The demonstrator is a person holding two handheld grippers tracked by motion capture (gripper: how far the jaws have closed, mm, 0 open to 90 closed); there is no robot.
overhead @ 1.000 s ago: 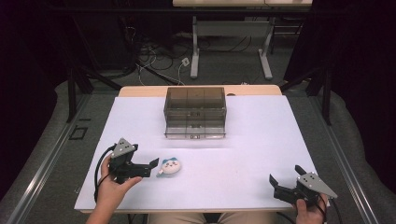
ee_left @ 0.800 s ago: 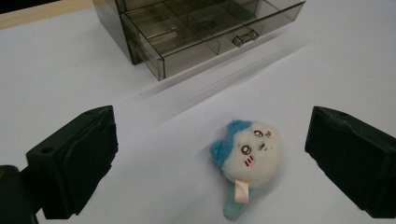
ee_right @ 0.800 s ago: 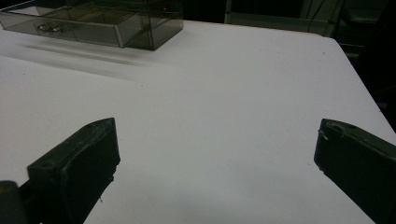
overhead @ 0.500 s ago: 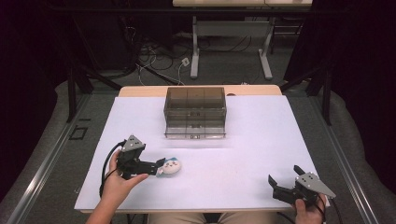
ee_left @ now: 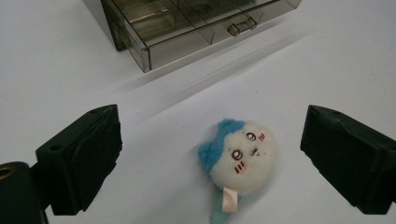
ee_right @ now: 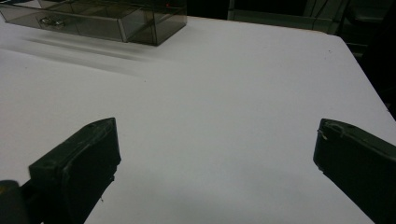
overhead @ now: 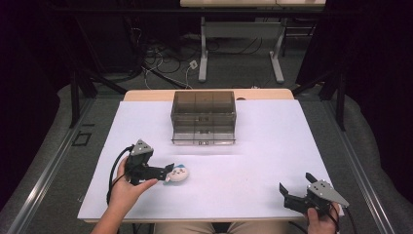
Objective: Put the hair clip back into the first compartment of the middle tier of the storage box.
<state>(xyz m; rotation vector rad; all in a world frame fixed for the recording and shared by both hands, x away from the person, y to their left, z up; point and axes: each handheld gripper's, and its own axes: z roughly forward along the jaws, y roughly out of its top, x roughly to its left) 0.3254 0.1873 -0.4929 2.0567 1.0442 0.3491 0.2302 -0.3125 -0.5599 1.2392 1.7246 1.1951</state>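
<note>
Fingers (ee_left: 88, 158) of the left gripper (overhead: 168, 170) stand wide, just closing a little around the plush (ee_left: 240, 156), which lies untouched between them on the table (overhead: 253, 161) before the drawer box (overhead: 203, 117). Soft and light, it should squash; grip its round head. Right gripper (overhead: 292, 192) hangs open.

The left gripper (overhead: 168, 170) is advancing toward the plush toy (overhead: 178, 173), now straddling it; its jaws are closing slightly, not yet touching it.

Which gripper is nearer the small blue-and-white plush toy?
Left. The left gripper straddles the small blue-and-white plush toy, jaws open and just closing in on it, not touching. The right gripper sits far off at the table's near right corner.
</note>
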